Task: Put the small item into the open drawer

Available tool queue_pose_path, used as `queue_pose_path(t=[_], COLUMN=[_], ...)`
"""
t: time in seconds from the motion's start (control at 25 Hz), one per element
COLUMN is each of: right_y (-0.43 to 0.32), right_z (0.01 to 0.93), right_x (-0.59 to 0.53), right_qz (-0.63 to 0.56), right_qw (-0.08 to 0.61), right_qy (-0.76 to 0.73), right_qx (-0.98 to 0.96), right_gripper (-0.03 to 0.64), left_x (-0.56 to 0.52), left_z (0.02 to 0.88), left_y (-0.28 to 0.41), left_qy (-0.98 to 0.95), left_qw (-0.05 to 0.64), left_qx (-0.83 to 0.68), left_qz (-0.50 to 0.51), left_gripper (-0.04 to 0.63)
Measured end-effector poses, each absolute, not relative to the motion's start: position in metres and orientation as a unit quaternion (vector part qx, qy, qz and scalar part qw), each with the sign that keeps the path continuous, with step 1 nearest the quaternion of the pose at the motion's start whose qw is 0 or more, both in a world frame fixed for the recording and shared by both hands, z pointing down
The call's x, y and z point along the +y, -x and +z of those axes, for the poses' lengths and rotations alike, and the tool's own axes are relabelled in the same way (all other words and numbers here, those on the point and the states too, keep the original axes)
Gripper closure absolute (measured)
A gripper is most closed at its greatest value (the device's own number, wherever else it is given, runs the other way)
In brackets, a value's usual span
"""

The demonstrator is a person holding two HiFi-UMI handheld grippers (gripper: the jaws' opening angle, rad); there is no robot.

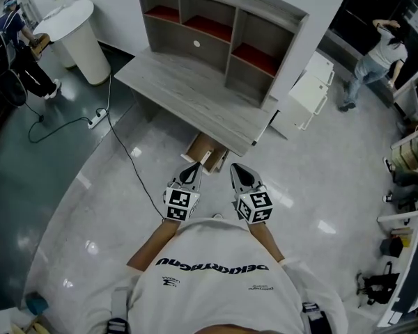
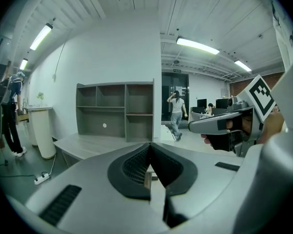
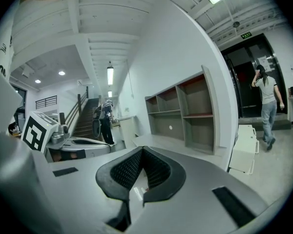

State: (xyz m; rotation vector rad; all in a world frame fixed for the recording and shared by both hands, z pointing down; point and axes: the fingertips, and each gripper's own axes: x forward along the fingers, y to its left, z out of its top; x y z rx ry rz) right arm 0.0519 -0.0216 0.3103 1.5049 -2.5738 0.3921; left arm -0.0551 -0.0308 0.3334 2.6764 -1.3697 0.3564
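open drawer [image 1: 206, 150]: juts out from under the near edge of the desk [image 1: 188, 92], long axis running toward the person, boxy, brown and wood-like inside. small item: cannot be made out in any view. desk: flat grey wood-grain slab; shelf unit [image 1: 219, 23] on its far edge, square bays with red floors. left gripper [image 1: 192, 168] and right gripper [image 1: 238, 170] hang side by side near the drawer front, each with ribbed black jaws pressed together, nothing pinched
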Motion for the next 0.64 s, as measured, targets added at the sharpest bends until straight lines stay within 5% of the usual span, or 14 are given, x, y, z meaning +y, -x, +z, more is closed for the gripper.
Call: queue_pose_path(t=[0.64], right_y=[-0.047], right_z=[0.315], right_x=[-0.039], right_qz=[0.125], right_qw=[0.071], right_qy=[-0.498], right_qx=[-0.855], right_gripper=[0.588], left_x=[-0.043], left_z=[0.333], left_y=[0.052], left_qy=[-0.888], left_qw=[0.062], left_qx=[-0.442], left_qz=[0.108], left_gripper=[0.578])
